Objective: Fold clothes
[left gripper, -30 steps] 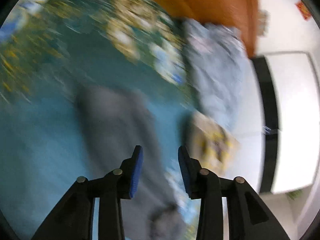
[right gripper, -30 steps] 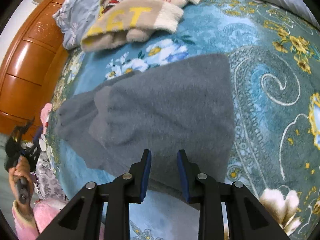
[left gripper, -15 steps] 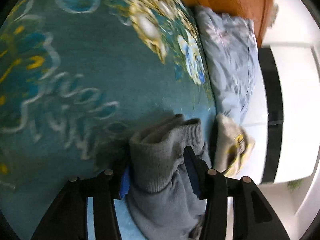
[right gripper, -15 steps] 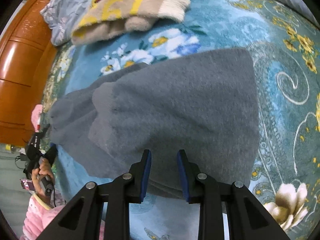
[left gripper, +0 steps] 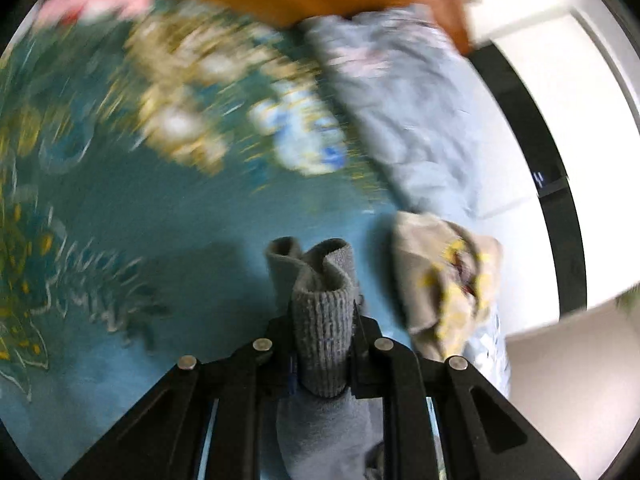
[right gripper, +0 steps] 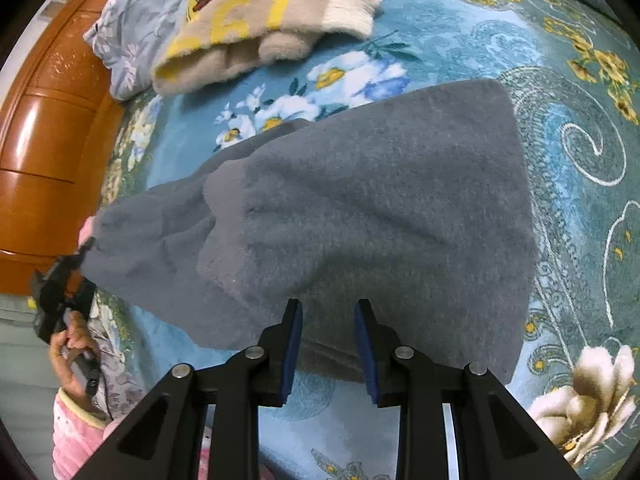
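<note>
Here the left fingers (left gripper: 322,344) clamp a grey sweater's cuff (left gripper: 322,320) over the floral bedspread (right gripper: 580,160); right fingers (right gripper: 327,350) apart.

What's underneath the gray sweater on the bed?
The gray sweater lies on the teal floral blanket, which shows all around it. Whatever sits directly beneath the sweater is covered and cannot be seen.
</note>
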